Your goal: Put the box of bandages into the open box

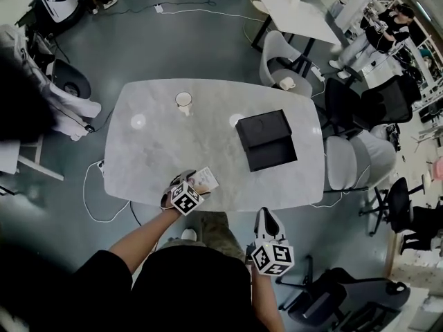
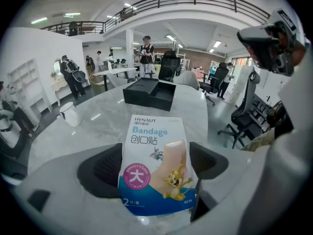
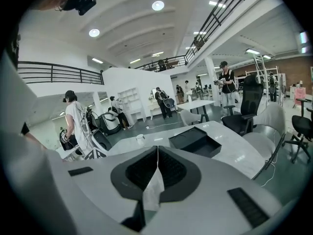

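White bandage box sits clamped in the left tool; the right tool is pressed together.

Reaches the bare left forearm up from the lower left of the head view toward its centre. Holds the left gripper just below the middle of the frame, tilted up and right. Grips the box of bandages by its two sides, jaws apart. Holds the right gripper lower, right of centre near the bottom edge, close to the torso, jaws pressed flat together.
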Motion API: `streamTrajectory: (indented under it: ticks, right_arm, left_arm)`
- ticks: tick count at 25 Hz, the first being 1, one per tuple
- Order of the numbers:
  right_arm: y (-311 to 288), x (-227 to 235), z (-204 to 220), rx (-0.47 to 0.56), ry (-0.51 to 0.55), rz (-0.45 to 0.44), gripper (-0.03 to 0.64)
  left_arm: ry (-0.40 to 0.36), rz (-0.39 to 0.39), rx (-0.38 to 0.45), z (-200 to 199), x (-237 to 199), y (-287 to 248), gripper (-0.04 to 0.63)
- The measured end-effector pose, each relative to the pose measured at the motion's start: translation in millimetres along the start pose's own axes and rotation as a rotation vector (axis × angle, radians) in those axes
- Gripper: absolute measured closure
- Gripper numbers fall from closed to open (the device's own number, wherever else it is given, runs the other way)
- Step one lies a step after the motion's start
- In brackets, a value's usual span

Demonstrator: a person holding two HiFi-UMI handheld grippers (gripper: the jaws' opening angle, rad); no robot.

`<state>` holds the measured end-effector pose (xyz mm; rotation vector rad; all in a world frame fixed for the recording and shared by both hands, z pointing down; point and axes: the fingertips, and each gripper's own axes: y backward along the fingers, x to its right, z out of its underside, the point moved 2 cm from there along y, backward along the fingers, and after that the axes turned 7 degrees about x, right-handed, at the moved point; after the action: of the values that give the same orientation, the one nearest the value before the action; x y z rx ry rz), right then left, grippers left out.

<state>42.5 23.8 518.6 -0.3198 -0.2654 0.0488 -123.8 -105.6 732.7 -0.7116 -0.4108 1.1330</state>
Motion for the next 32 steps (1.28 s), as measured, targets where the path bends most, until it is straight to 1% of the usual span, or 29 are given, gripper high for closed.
streamTrajectory:
  ticks: [3,6,9,12,15,17,22,25,28,32]
  right_arm:
    - [21,5,-6,0.028,0.016,0.040,0.603]
    - [38,9,-9,0.064,0.032,0.062,0.603]
    - [47,9,-4,0.082,0.018,0.067,0.603]
    - [49,15,5,0.072,-0.004,0.052,0.603]
    - [43,35,6,0.062,-0.018,0.041,0.603]
    - [35,56,-1,0.059,-0.020,0.035,0.603]
    - [15,121,-30,0.050,0.017,0.015,0.604]
    - [-4,161,-40,0.042,-0.001,-0.007,0.603]
    - [-21,194,-49,0.028,-0.008,-0.047,0.603]
    - [-40,227,-64,0.015,0.008,-0.125,0.603]
  left_arm:
    - [-0.007,0.014,0.013,5,9,14,0.150]
    - [0.026,0.045,0.027,13,23,19,0.150]
    - [0.020,0.053,0.031,13,33,22,0.150]
    - [0.007,0.054,0.036,2,41,19,0.150]
    - [-0.029,0.056,0.034,-19,47,7,0.150]
    - [-0.042,0.050,0.028,-36,48,-6,0.150]
    - [-0.033,0.026,0.005,-81,54,-53,0.150]
    - [-0.037,0.008,-0.004,-111,59,-85,0.150]
    - [-0.035,-0.003,-0.020,-137,66,-112,0.150]
    - [-0.029,-0.030,-0.034,-168,72,-139,0.150]
